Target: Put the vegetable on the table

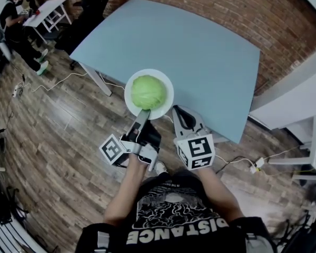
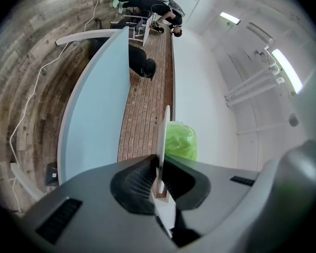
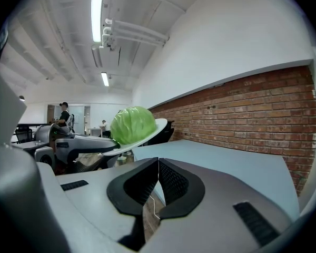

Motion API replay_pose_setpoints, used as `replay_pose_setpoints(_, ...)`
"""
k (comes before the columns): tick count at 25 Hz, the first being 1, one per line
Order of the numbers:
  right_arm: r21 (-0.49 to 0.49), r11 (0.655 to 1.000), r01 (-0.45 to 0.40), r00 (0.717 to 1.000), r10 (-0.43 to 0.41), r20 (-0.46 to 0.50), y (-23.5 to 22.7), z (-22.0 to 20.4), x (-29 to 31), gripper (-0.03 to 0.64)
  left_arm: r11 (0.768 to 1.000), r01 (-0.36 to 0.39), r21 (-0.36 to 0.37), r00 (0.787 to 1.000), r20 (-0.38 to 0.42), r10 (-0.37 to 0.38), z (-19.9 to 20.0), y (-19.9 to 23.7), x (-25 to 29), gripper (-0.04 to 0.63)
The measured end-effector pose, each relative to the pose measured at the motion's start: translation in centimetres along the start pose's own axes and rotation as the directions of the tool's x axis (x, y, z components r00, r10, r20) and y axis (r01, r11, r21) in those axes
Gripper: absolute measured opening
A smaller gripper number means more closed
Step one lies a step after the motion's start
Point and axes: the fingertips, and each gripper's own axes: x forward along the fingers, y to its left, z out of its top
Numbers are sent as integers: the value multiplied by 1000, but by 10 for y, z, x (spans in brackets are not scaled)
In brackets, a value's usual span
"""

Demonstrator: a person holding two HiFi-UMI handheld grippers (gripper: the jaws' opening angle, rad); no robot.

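Note:
A green cabbage (image 1: 148,91) rests on a white plate (image 1: 165,105) held in the air at the near edge of the light blue table (image 1: 200,57). My left gripper (image 1: 143,116) is shut on the plate's near rim; in the left gripper view the plate (image 2: 161,141) stands edge-on between the jaws with the cabbage (image 2: 180,140) beside it. To the right of the plate, my right gripper (image 1: 180,119) is shut with nothing in it. Its own view shows the cabbage (image 3: 132,124) on the plate (image 3: 147,133) up to the left, with the right gripper (image 3: 157,165) below.
A brick wall (image 1: 242,15) runs behind the table. White furniture (image 1: 292,96) stands to the right, with cables and a power strip (image 1: 255,165) on the wooden floor. At the far left a person (image 1: 18,28) is by a white desk (image 1: 47,12) and a black chair (image 1: 89,9).

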Motion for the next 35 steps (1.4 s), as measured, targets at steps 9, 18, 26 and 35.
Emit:
replay_pose_setpoints(9,25,999,29,999,-30,15,-18,5,26,9,1000,-20,13,1000,-21,20,22,6,26,23)
replay_pose_setpoints(18,37,999,33,999,-35,38,-45,9,51,9,999,-30,38,999,-35,31,29,13,63,21)
replay_pose_setpoints(26,53,996,71,997,-73,31,-89,13,74,9,999,-37,29,995,-87,39,23,30,115,21)
replay_pose_setpoints(35,96,991,93,995,-95,12,-154,11,106,9,997,-71,9,991,-115,71,13,57,181,21)
